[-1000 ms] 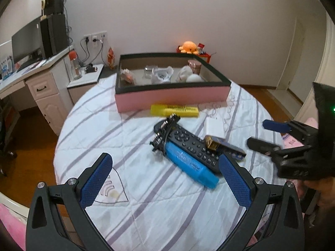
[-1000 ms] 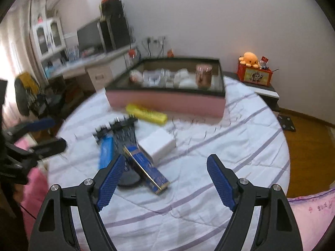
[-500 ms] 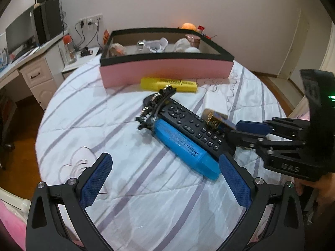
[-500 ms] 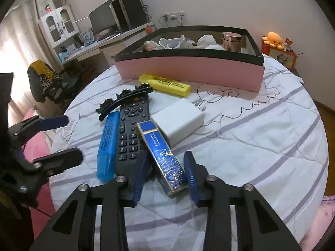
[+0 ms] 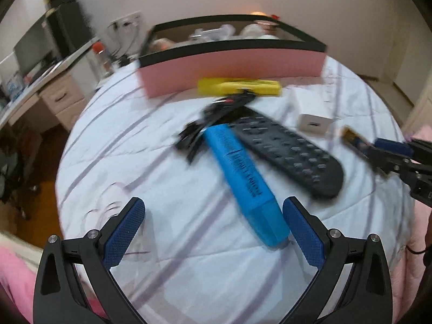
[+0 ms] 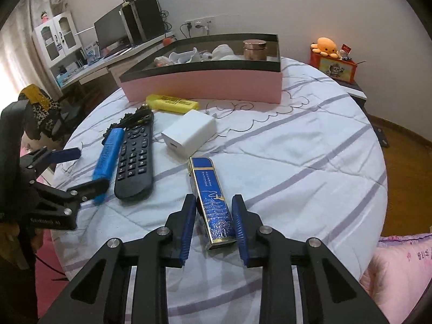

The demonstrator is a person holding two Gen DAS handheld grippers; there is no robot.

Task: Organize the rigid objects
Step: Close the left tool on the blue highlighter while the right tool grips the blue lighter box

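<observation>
Both grippers worked the round bed: the right gripper [image 6: 213, 222] had just been closing and clamped the blue-and-gold printed box [image 6: 213, 202] across its narrow sides — presumably bound for the pink tray [image 6: 205, 83]. The left gripper [image 5: 213, 232] hung wide apart near the blue highlighter [image 5: 244, 181]; its black lettering was blurred beyond reading.

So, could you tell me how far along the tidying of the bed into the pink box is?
Done: the pink box already holds a few items. In hand: the right gripper, jaws just closed, is shut on the blue-and-gold box; the left gripper is open around the blue highlighter. Left: the remote, white charger, yellow highlighter and black clip.
</observation>
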